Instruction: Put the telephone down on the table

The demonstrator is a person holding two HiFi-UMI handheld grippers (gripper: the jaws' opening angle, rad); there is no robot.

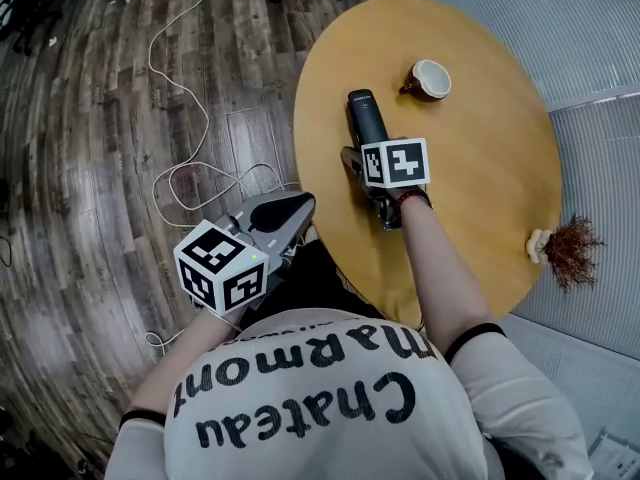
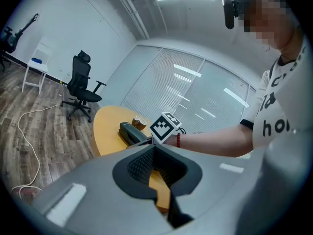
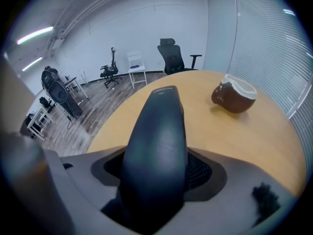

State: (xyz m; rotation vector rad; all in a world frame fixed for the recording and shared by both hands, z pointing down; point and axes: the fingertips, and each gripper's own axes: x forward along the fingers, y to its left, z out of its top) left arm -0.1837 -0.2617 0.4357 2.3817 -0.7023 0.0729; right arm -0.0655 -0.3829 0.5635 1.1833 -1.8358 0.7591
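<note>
A black telephone handset lies lengthwise over the left part of the round yellow table. My right gripper is shut on its near end. In the right gripper view the telephone fills the space between the jaws of the right gripper and points away over the tabletop. Whether it touches the table I cannot tell. My left gripper hangs off the table's left edge above the floor, shut on nothing. In the left gripper view, past the left gripper, the telephone shows on the table.
A brown cup lies tipped on the table's far side, right of the telephone's tip, also the cup. A dried brown plant piece sits at the table's right edge. A white cable runs over the wooden floor. An office chair stands beyond the table.
</note>
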